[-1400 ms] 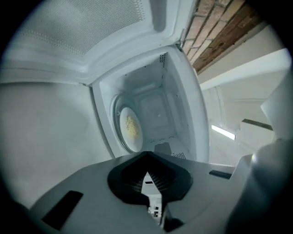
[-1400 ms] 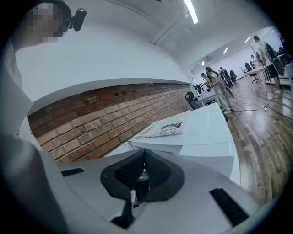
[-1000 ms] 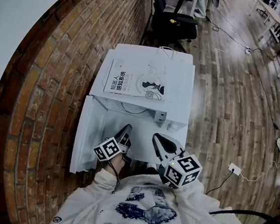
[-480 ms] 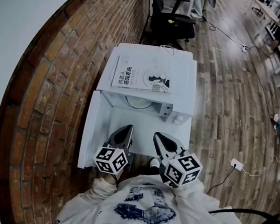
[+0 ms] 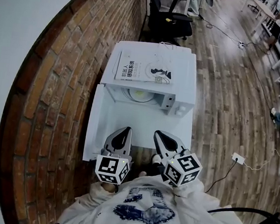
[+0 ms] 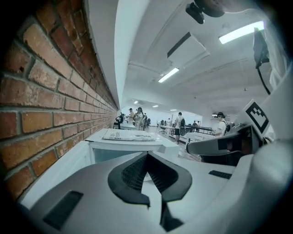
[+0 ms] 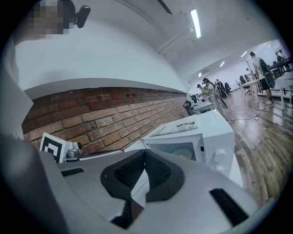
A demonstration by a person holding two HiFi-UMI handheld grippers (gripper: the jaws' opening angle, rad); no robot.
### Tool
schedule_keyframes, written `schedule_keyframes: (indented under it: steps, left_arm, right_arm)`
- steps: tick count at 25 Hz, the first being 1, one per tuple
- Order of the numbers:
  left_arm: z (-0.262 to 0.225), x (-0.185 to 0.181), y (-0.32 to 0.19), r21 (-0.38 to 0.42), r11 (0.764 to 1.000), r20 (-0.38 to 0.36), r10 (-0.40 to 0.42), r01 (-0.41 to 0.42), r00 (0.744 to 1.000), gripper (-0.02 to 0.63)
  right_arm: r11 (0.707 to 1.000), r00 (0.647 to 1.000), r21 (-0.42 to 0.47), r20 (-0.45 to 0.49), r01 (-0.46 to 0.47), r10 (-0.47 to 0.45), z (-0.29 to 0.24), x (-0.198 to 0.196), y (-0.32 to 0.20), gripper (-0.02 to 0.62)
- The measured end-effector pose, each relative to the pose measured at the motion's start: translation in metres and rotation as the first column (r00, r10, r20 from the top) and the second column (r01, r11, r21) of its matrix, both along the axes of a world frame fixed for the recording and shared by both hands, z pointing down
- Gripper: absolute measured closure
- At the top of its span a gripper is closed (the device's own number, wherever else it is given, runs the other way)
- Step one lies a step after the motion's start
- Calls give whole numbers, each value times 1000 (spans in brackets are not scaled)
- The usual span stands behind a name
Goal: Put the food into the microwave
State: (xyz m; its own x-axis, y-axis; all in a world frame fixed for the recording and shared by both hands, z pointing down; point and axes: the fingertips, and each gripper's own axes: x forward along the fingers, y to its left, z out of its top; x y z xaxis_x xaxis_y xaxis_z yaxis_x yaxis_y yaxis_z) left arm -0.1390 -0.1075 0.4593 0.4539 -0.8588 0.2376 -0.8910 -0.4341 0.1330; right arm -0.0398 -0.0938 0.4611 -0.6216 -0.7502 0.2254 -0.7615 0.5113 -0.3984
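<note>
Left gripper (image 5: 126,131) and right gripper (image 5: 160,136) both clenched empty (side by side), open microwave (image 5: 184,79) dead ahead, neither nearer.

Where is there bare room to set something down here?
Free: the table strip between the open microwave and the left gripper and right gripper, both shut; also a narrow strip of microwave top right of the book. Crowded: the table's near edge under the grippers.
</note>
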Motion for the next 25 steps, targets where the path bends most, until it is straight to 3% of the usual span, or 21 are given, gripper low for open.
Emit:
schedule_keyframes:
  steps: [8,25]
  left_arm:
    - [-6,-7,34,16,1000,34,-10,9,999,600]
    - [-10,-11,59,26,999,34,-25,24,999,600]
  right_arm:
    - [998,997,49,-59,-38,41,-7,-3,32,583]
    - [997,997,71,-65,-25,30,-13,-5,57,583]
